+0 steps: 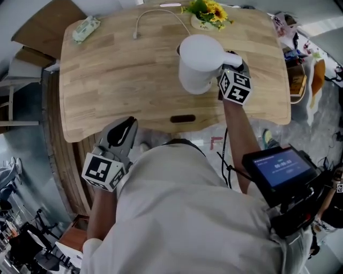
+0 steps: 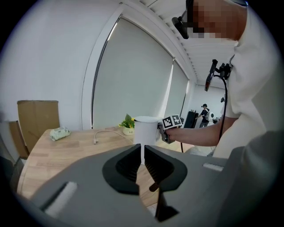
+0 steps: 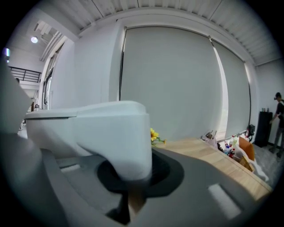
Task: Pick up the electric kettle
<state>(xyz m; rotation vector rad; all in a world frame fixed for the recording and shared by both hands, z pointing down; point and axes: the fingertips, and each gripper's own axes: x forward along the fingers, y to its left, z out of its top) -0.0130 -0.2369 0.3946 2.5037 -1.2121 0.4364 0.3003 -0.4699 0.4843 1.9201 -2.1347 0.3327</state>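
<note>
White electric kettle (image 1: 199,63): over the far middle of the wooden table (image 1: 118,80), handle turned to the right; its plain body shows no brand or print.
Writing: black-and-white square markers on each gripper's cube. The small screen (image 1: 281,167) at the person's right side glows with pale digits too small to read. Any print on the green packet (image 1: 86,28) at the far left corner is too small to read as well.
Hard to tell: the kettle's bottom is hidden by its own body from above and by the jaws in the left gripper view, so I cannot say whether it is clear of the tabletop.
Cut off: the white cable (image 1: 161,10) runs in behind the kettle; the yellow flowers (image 1: 206,12) are clipped by the top edge.
Right gripper (image 1: 229,60): forearm stretched out over the near table edge, gripper tipped slightly down, jaws clamped on the kettle's handle, which fills its own view as a blur.
Left gripper (image 1: 127,126): held low at the person's left side, short of the table edge and pointing toward it; jaws drawn together to a thin slit, nothing between them.
</note>
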